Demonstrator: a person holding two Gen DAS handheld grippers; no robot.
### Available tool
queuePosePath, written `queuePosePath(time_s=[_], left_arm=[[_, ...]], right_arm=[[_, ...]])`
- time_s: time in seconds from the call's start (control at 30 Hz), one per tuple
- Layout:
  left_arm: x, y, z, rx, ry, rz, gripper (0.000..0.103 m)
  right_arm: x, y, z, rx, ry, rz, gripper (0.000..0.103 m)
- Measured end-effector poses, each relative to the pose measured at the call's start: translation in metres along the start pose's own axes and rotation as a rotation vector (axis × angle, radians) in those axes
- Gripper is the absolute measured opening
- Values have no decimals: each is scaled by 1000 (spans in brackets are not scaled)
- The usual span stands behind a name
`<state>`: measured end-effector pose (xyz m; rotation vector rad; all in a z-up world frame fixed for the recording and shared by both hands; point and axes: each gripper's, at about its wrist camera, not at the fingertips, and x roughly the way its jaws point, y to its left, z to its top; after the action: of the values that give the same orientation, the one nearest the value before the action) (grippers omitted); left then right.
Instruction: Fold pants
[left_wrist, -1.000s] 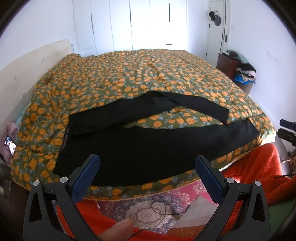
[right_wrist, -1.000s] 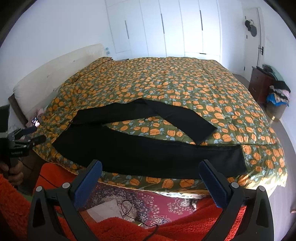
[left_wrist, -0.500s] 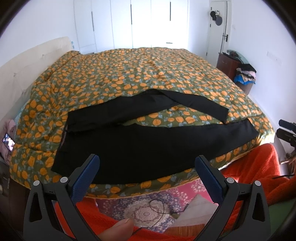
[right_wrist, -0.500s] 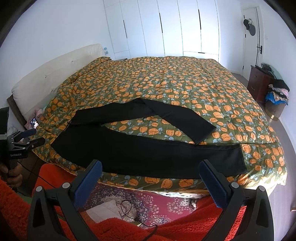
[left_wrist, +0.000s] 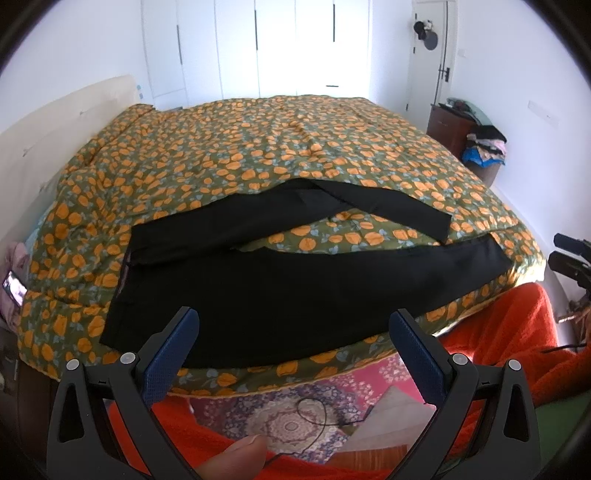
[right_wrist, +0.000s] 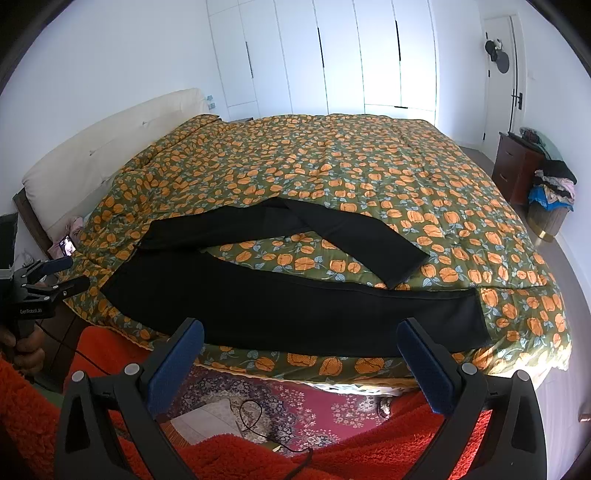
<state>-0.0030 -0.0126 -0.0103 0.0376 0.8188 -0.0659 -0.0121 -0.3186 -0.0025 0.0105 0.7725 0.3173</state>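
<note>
Black pants (left_wrist: 295, 291) lie spread across the floral bed's (left_wrist: 258, 155) near edge, long axis left to right — waistband toward my left claw (left_wrist: 293, 354), near leg's hem toward my right claw (right_wrist: 301, 363); both gape empty, short of the cloth.

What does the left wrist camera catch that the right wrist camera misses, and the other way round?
Only the left view shows a fingertip at the bottom edge and the right tongs at its right edge. Only the right view shows the left tongs, held in a hand. Both show black pants spread on the floral quilt, white wardrobes, and open tongs up front.
</note>
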Motion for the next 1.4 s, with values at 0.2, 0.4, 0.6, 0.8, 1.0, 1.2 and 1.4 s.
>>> queuePosePath(time_s=[0.2, 0.4, 0.6, 0.8, 1.0, 1.2, 1.4], left_arm=[[0, -1, 0, 1, -1, -2, 103], [0, -6, -2, 15, 4, -14, 103], [0, -5, -4, 19, 16, -32, 103], [0, -4, -5, 14, 22, -39, 103], [0, -3, -5, 16, 24, -41, 103], [-1, -3, -6, 16, 22, -40, 103], [-1, -3, -6, 17, 23, -40, 103]], right_arm=[[-1, 1, 0, 1, -1, -3, 103], [-2, 1, 0, 0, -1, -5, 103], [-4, -4, -1, 5, 0, -7, 103], [-5, -2, -3, -2, 4, 1, 103], [-5, 1, -2, -4, 4, -3, 103], [-6, 3, -2, -2, 4, -1, 103], [-7, 6, -3, -5, 2, 2, 103]])
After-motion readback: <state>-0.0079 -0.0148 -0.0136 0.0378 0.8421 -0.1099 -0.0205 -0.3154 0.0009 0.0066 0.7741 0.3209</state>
